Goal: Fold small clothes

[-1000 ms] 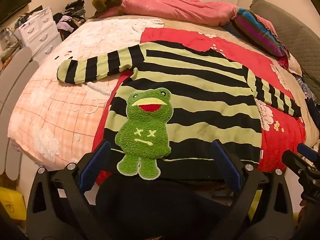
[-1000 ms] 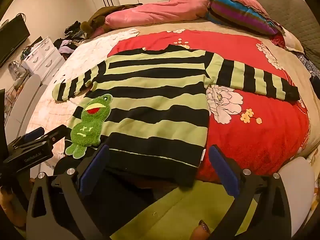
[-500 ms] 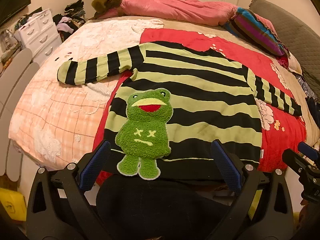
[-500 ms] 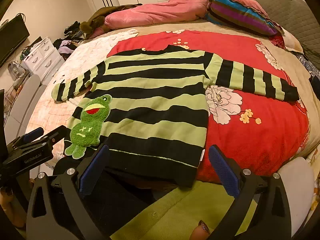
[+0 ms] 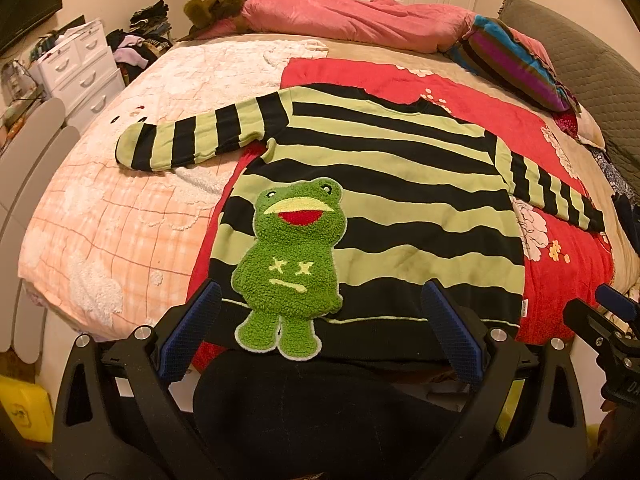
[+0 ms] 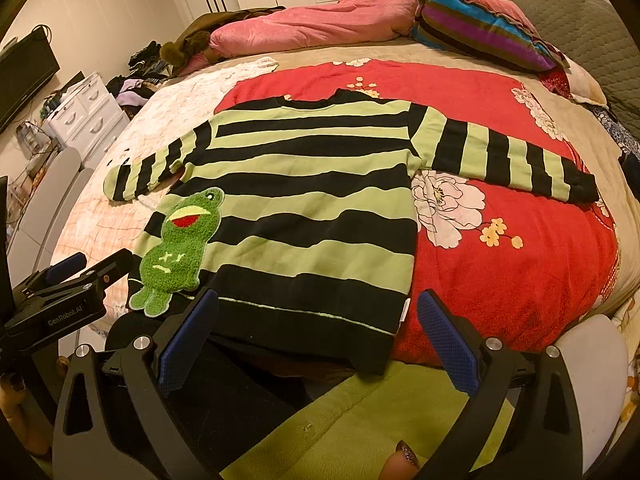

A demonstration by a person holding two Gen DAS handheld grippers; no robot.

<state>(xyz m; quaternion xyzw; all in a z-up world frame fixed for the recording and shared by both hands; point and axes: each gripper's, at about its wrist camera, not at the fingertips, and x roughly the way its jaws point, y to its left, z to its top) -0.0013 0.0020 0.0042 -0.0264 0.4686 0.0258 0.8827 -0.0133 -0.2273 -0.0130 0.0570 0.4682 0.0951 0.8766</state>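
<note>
A green-and-black striped sweater [image 5: 384, 184] with a fuzzy green frog patch [image 5: 292, 264] lies flat on the bed, front up, both sleeves spread out to the sides. It also shows in the right wrist view [image 6: 304, 208]. My left gripper [image 5: 320, 336] is open and empty, hovering just off the hem near the frog's feet. My right gripper [image 6: 316, 336] is open and empty, hovering off the hem's right corner. Each gripper shows at the edge of the other's view.
The sweater rests on a red floral blanket [image 6: 500, 240] beside a peach checked blanket [image 5: 112, 232]. A pink duvet [image 5: 352, 20] and striped pillow [image 5: 516, 64] lie at the bed's far end. White drawers [image 5: 80, 72] stand at left.
Both grippers have stayed nearly still; the views shift only slightly. The sweater has not moved.
</note>
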